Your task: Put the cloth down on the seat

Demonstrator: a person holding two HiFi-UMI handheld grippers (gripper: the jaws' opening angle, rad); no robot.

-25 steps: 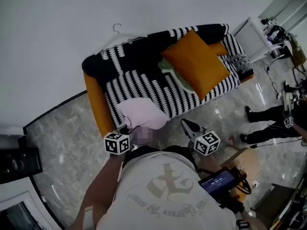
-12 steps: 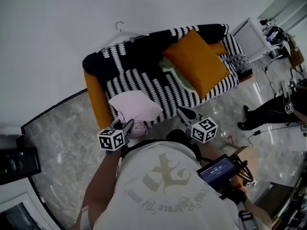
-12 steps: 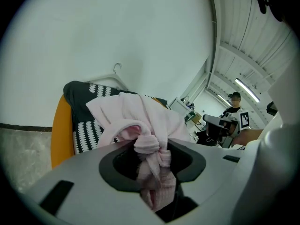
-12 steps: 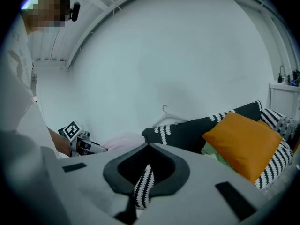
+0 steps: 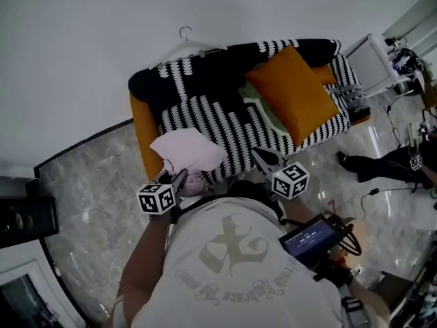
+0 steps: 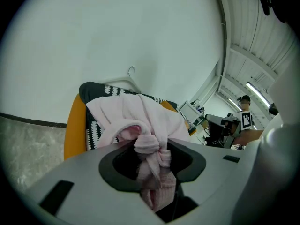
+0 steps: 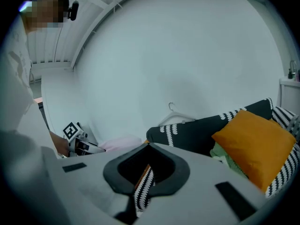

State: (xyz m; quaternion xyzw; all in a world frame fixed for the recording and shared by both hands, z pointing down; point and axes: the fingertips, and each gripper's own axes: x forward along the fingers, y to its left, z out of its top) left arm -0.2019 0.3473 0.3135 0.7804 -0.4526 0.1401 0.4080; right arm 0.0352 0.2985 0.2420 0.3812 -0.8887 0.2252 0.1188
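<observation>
A pink cloth (image 5: 188,152) hangs bunched over the front left corner of the black-and-white striped sofa (image 5: 205,115), next to its orange side panel (image 5: 144,142). My left gripper (image 5: 180,178) is shut on the cloth. In the left gripper view the twisted pink cloth (image 6: 149,125) fills the gap between the left gripper's (image 6: 151,146) jaws. My right gripper (image 5: 261,157) hovers at the seat's front edge, jaws together, nothing in them. Through the right gripper (image 7: 149,148) only a strip of striped seat shows.
An orange cushion (image 5: 297,94) leans on the right half of the seat, over a pale green cloth (image 5: 263,111). A white hanger (image 5: 188,44) rests on the sofa back. A white stand (image 5: 372,60) and a person's legs (image 5: 382,164) are on the right.
The left gripper has carried the pink cloth a little towards the sofa's left end. The right gripper has drawn closer to the seat's front edge.
</observation>
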